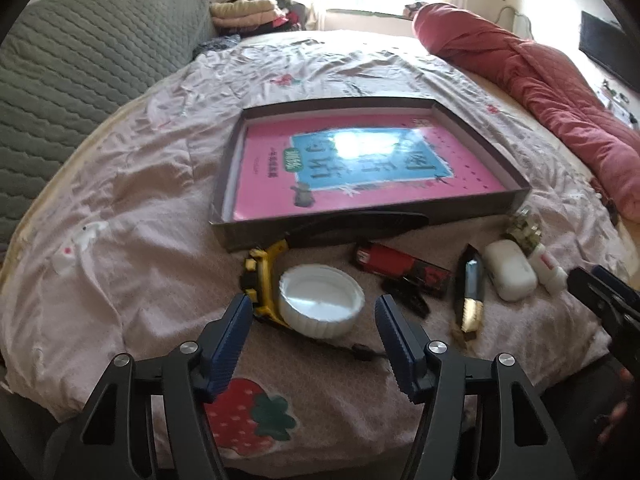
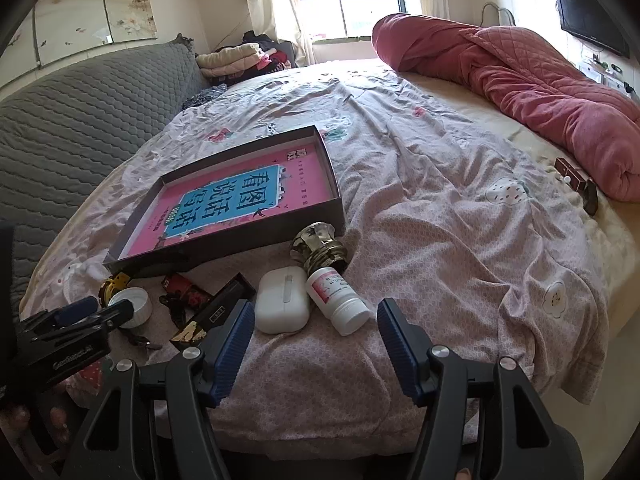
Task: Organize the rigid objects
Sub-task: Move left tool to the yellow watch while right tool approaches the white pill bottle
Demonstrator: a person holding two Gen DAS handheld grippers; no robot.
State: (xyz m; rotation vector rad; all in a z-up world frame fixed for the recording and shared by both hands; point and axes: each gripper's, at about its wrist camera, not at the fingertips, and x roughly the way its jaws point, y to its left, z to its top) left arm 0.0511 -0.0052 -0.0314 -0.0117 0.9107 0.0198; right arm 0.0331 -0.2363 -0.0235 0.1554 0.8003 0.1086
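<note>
A shallow dark box [image 1: 448,218] [image 2: 336,200] with a pink book [image 1: 360,168] [image 2: 224,200] inside lies on the bed. In front of it lie a white lid [image 1: 320,300] [image 2: 134,308], a yellow toy [image 1: 262,280], a red lighter [image 1: 386,258], a black hair clip [image 1: 408,296], a black-and-gold case [image 1: 470,292] [image 2: 208,312], a white earbud case [image 1: 508,274] [image 2: 282,300], a white pill bottle [image 1: 546,266] [image 2: 338,300] and a glass jar [image 2: 318,246]. My left gripper [image 1: 314,340] is open just before the lid. My right gripper [image 2: 316,340] is open just before the earbud case and bottle.
A red quilt [image 2: 540,96] lies rolled along the bed's right side, with small dark boxes [image 2: 576,176] beside it. A grey padded headboard [image 2: 80,120] runs along the left. Folded clothes [image 2: 240,60] sit by the window. A strawberry print [image 1: 244,416] marks the near sheet.
</note>
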